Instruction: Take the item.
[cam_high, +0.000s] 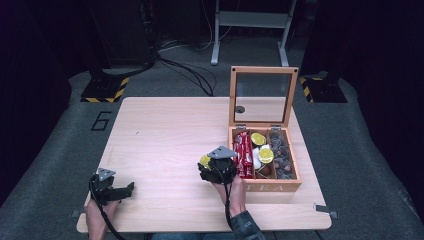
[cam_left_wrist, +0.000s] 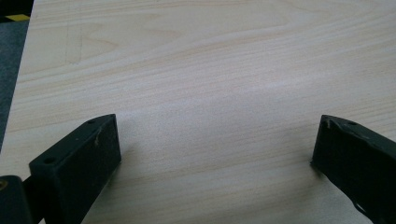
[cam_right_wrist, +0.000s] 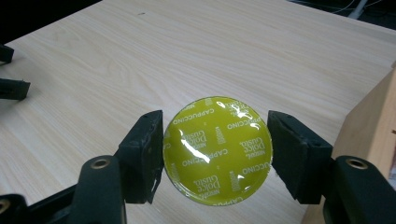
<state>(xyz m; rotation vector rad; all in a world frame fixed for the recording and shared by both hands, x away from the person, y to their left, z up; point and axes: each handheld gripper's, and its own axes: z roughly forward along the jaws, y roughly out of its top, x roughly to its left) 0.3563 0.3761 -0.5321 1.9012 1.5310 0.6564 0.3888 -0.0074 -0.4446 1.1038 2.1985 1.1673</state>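
Yellow coffee capsule (cam_right_wrist: 217, 150), foil lid printed "Cappuccino", held between the jaws of the right gripper (cam_right_wrist: 215, 154). Jaws closed on its rim from both sides, lid facing the camera. In the high view the capsule (cam_high: 205, 160) peeks out at the left of the right gripper (cam_high: 218, 167), above the bench, just left of the tea box's near left corner.

Tea box (cam_high: 265, 187), wooden, marked TEA on its front wall, sits toward the right edge of the bench (cam_high: 160, 140). Glass lid (cam_high: 262, 95) stands upright, open. Inside: red packets (cam_high: 243, 147) in the left compartment, more yellow capsules (cam_high: 265, 155) in the middle one, dark wrapped pieces (cam_high: 284, 156) in the right.

Left gripper (cam_high: 131, 188) rests near the front left corner, well apart from the capsule. Its own view shows the left gripper (cam_left_wrist: 215, 140) with jaws spread wide and bare wood between them, nothing held.

Risks, as judged from here:
- Grip is on a round, smooth rim, with only two narrow contact patches. The capsule could pivot or squirt out if the hand tilts or jolts.
- Squeezing harder could dent the shell or burst the domed foil.
- If released above the bench rather than on it, it may roll on its edge towards the front.
- Box wall is near on the right; a sideways swing could knock the capsule against it.
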